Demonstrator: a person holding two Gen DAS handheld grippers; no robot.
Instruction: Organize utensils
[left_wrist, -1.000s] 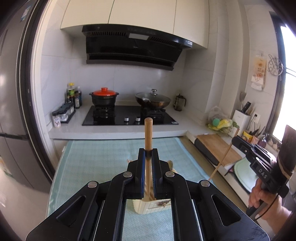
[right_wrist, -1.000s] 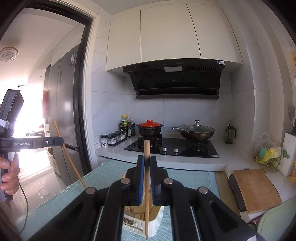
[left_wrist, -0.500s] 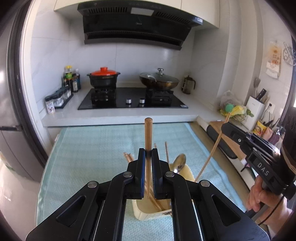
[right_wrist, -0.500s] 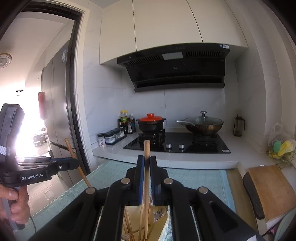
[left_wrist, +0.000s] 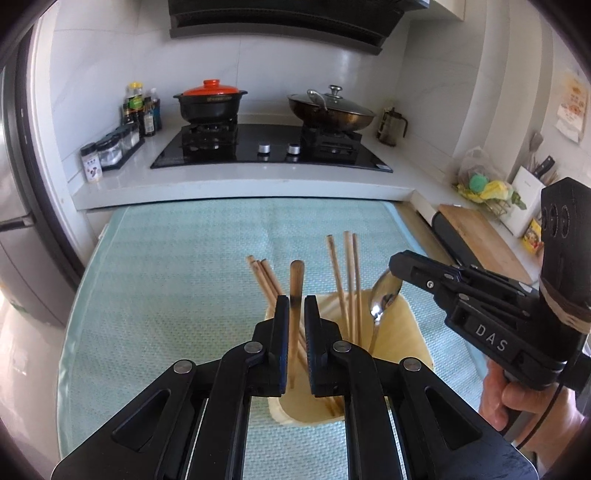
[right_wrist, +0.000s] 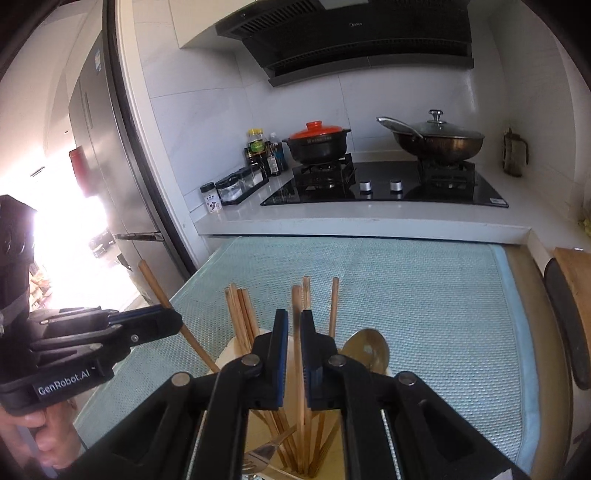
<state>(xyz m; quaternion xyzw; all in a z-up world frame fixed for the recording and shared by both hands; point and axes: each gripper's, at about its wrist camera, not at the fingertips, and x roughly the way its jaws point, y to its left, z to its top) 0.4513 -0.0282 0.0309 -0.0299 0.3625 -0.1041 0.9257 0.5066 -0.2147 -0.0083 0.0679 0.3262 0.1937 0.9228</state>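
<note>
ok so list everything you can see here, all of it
teal woven mat: one, teal, covering the table
cream plastic utensil holder: one, cream, on the mat
loose wooden chopsticks: several, tan, standing in the holder
metal spoon: one, silver, in the holder
metal fork: one, silver, low in the holder
black clay pot with orange lid: one, left burner
lidded dark wok: one, right burner
black glass hob: one, on the counter
wooden chopping board: one, brown, right counter
left gripper: black, fingers have just been opening, dark-tipped wooden chopstick loose between them
right gripper: black, fingers shut on a pale wooden chopstick
right hand, left hand: one on each gripper's handle
</note>
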